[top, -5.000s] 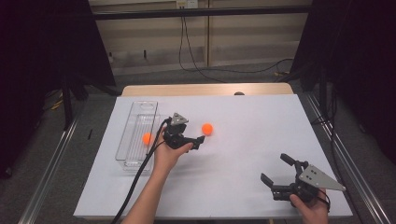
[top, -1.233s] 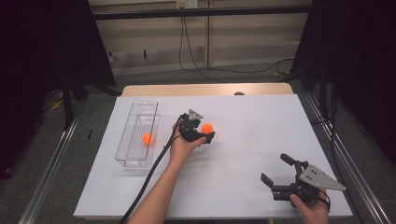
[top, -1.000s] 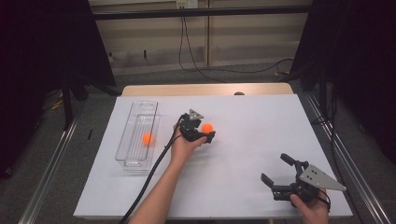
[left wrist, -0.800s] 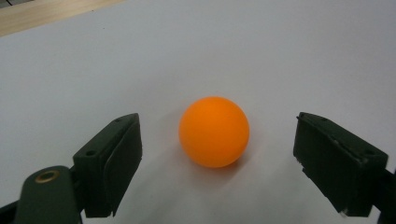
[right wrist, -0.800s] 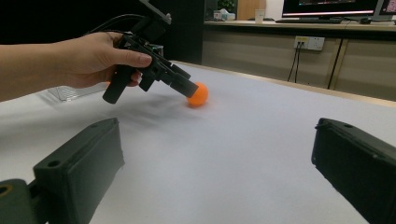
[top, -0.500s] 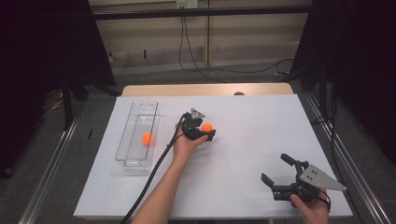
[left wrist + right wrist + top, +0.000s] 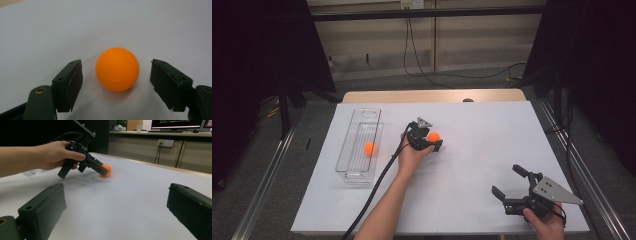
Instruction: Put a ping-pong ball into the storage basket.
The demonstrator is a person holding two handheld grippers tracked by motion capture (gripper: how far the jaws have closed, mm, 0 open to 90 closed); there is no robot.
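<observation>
An orange ball (image 7: 433, 135) (image 7: 117, 68) lies on the white table, and my left gripper (image 7: 434, 140) (image 7: 117, 65) points down at it with one jaw on either side. Its jaws have just been closing; a thin gap still shows between each pad and the ball, so it is open. In the right gripper view the same ball (image 7: 107, 170) shows at the tip of the left gripper (image 7: 103, 170). Another orange ball (image 7: 370, 148) rests inside the clear tray (image 7: 357, 125). My right gripper (image 7: 507, 181) (image 7: 116, 195) stands open and empty near the front right corner.
The clear tray lies lengthwise along the left side of the white table top (image 7: 492, 130). The left gripper's black cable (image 7: 377, 190) trails along the forearm toward the front edge. A wooden strip (image 7: 432, 95) borders the far edge.
Since five seconds ago my left gripper has moved right, from beside the tray to the loose ball. Over the last second it stayed around the ball. The right gripper has not moved.
</observation>
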